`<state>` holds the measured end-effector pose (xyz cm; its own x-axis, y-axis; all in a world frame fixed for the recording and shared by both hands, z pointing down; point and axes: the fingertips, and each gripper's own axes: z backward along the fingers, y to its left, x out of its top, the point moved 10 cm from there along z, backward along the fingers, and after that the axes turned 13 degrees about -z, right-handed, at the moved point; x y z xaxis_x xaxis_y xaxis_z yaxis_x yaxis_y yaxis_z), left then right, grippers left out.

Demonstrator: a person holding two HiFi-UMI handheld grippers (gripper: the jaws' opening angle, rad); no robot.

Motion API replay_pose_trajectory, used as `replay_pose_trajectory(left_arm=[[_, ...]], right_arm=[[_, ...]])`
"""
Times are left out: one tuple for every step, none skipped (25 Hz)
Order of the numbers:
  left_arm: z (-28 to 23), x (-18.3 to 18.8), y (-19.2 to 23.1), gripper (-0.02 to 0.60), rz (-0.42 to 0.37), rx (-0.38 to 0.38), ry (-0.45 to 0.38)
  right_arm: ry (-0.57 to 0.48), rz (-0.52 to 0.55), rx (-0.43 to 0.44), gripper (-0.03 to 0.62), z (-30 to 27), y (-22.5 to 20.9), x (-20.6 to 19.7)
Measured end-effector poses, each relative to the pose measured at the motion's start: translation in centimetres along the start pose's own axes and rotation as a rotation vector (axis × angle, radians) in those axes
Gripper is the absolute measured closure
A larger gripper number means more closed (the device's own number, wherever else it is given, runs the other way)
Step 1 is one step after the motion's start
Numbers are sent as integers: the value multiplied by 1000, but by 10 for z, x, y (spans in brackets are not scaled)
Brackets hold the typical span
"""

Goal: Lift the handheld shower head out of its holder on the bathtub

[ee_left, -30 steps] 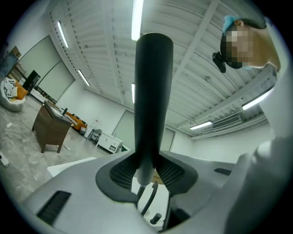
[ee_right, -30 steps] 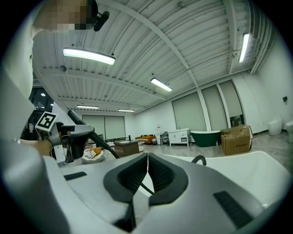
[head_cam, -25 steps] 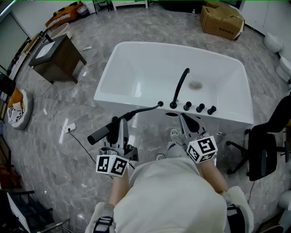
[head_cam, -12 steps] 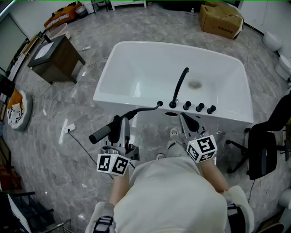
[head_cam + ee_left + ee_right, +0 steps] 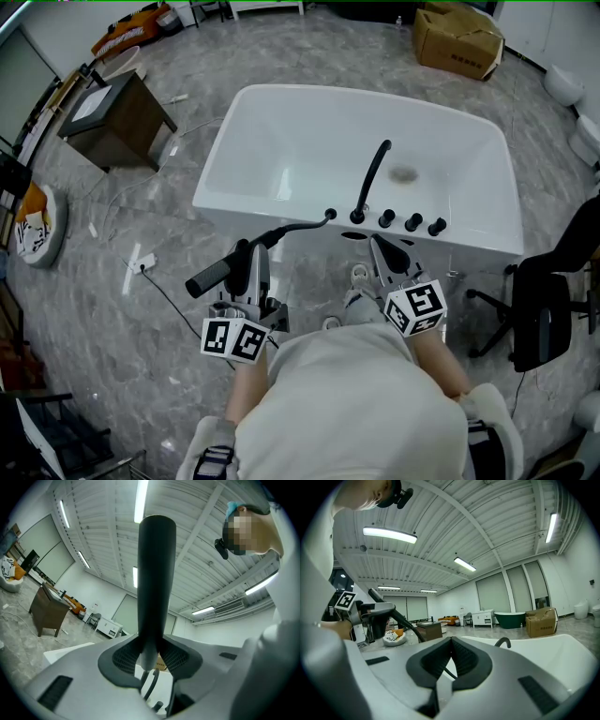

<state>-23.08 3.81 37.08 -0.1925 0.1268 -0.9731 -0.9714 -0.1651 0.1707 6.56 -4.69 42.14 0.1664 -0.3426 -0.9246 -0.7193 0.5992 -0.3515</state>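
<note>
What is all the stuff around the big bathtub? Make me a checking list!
Surface: grey marbled floor; white bathtub stands on it.
Job's things: black handheld shower head is off the tub, held over the floor; black curved tap and black knobs sit on the rim.
Clutter: brown cardboard box; dark wooden cabinet.
Grippers: left gripper jaws shut on the shower head's handle; right gripper jaws together, holding nothing, close to the tub rim.
Cables: black hose runs from shower head to rim; thin white cable on the floor.
Surroundings: black office chair.
</note>
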Motion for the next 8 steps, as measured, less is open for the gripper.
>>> replay_pose_trajectory(left_arm=[[0, 0, 0, 443, 2, 0, -1], [0, 0, -1, 443, 3, -1, -2], [-1, -1, -1, 443, 3, -1, -2], [-1, -2, -1, 443, 3, 0, -1], [-1, -2, -2, 443, 2, 1, 0], [-1, -3, -2, 443, 2, 4, 1], [-1, -3, -2, 443, 2, 6, 2], [-1, -4, -3, 443, 2, 8, 3]], right_arm=[[0, -1, -1, 574, 0, 0, 0], [0, 0, -2, 574, 0, -1, 0], [0, 0, -2, 574, 0, -2, 0], [0, 0, -2, 574, 0, -2, 0], [1, 0, -1, 574, 0, -3, -1], [1, 0, -1, 574, 1, -4, -1], [1, 0, -1, 574, 1, -4, -1], [1, -1, -1, 574, 1, -5, -2]])
